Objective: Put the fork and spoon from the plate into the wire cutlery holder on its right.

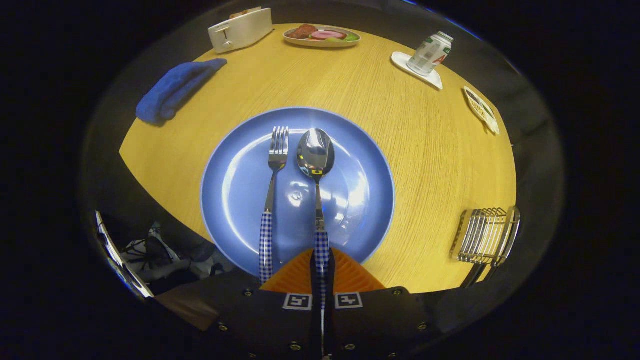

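Note:
A blue plate (235,180) sits on the round wooden table just ahead of my fingers. A fork (272,190) with a blue-checked handle lies on it, tines pointing away. To its right is the spoon (316,155), bowl facing up, with the same checked handle. That handle runs back between my fingers, and my gripper (322,272) is shut on it near its end. I cannot tell whether the spoon still rests on the plate. The wire cutlery holder (485,235) stands to the right of the plate, near the table's edge.
Beyond the plate stand a white toaster (240,30), a plate of food (321,36) and a can (430,52) on a white coaster. A folded blue cloth (172,90) lies at the far left and a small patterned dish (481,109) at the right edge.

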`<state>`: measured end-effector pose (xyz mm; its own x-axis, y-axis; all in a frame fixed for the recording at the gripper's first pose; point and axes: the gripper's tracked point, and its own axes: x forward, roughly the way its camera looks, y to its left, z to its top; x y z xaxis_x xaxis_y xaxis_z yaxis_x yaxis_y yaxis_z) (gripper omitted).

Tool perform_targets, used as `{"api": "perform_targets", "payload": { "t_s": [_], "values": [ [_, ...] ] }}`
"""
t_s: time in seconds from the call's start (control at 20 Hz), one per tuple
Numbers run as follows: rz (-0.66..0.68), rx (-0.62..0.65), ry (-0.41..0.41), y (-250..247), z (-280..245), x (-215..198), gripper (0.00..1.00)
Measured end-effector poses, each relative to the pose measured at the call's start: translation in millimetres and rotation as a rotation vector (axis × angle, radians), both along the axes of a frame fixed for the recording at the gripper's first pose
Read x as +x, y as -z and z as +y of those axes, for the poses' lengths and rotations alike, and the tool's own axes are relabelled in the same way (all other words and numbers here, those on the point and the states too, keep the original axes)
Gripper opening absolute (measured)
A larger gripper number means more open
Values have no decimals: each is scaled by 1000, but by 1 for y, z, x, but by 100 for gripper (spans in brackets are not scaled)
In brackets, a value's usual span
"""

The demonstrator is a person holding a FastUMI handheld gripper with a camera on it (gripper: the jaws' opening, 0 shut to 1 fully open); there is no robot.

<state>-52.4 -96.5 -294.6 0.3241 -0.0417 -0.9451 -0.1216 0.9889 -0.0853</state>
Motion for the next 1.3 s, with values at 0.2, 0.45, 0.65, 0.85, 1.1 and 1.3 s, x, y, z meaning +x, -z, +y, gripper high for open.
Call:
{"api": "perform_targets", "payload": {
  "t_s": [0.2, 0.45, 0.65, 0.85, 1.1, 1.3],
  "values": [
    [35, -71, -75, -34, -37, -29, 2],
    [123, -46, 7, -56, -85, -77, 2],
    [131, -96, 92, -83, -143, -99, 2],
    [173, -130, 133, -96, -190, -121, 2],
    [268, -211, 124, -93, -240, -136, 2],
    [346, -259, 71, -90, -261, -135, 2]
  ]
}}
